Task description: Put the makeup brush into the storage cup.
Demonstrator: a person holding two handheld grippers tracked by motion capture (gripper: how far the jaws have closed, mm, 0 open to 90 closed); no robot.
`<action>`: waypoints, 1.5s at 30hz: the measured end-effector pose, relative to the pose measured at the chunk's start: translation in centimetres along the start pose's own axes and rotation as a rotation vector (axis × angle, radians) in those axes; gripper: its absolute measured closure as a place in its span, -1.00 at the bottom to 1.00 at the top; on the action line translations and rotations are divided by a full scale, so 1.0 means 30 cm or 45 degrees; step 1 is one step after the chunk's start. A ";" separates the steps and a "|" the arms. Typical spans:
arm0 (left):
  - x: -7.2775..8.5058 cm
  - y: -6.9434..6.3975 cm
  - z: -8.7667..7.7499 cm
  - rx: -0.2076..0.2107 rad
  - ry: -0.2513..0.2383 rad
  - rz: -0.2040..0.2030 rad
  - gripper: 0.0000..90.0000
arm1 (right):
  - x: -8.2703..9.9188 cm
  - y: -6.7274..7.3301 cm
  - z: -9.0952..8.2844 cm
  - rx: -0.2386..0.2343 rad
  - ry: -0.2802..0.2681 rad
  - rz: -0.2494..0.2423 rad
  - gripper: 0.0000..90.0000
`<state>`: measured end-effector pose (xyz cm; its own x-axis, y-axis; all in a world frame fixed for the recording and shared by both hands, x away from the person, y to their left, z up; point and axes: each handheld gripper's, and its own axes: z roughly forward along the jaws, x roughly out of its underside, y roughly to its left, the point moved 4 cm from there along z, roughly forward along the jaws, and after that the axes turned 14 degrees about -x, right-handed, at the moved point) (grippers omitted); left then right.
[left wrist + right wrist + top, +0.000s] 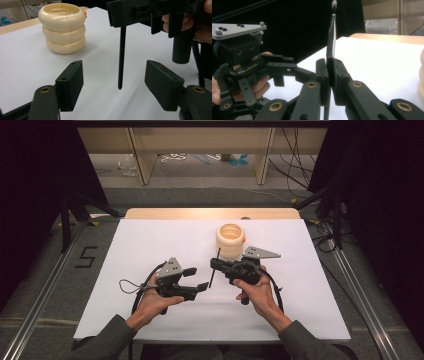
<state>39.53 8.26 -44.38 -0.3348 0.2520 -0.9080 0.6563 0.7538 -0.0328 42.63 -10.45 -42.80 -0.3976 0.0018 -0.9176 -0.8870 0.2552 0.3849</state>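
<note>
White foam board [150, 250] covers the table in the high view; a cream holder [230, 240] of three stacked rings stands near its far edge. Just in front, the right gripper [216, 265] pinches a thin black brush [214, 270], and the left gripper [196, 279] sits beside it, jaws spread.

Left gripper view: matte, blocky pads [70, 85] stand apart, the brush's slim rod [121, 57] hanging between them, untouched.

Right gripper view: pads [322, 75] pressed on the handle, glossy ferrule [331, 37] and soft bristle tip upright.
</note>
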 end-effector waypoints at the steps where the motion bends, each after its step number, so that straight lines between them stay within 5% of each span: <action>1: 0.002 0.001 -0.002 -0.012 0.001 -0.008 -0.36 | -0.001 -0.001 -0.002 0.002 0.000 -0.005 0.90; 3: 0.007 0.009 -0.007 -0.033 0.007 0.020 -0.39 | -0.004 -0.005 -0.006 0.016 0.002 -0.033 0.89; 7: 0.019 0.022 -0.014 -0.048 0.022 -0.009 -0.43 | -0.013 -0.010 -0.017 0.035 0.010 -0.058 0.89; 36: 0.052 0.028 -0.049 -0.083 0.040 -0.014 -0.53 | -0.060 -0.082 -0.090 0.154 0.055 -0.119 0.89; 40: 0.056 0.026 -0.048 -0.091 0.048 -0.010 -0.53 | -0.066 -0.086 -0.099 0.160 0.069 -0.090 0.89; 45: 0.052 0.030 -0.050 -0.095 0.037 -0.005 -0.53 | -0.079 -0.109 -0.105 0.178 0.049 -0.135 0.89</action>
<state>38.59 10.24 -45.21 -0.3573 0.2658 -0.8954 0.6033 0.7975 -0.0040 45.73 -14.33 -41.57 -0.3148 -0.0684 -0.9467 -0.8841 0.3841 0.2663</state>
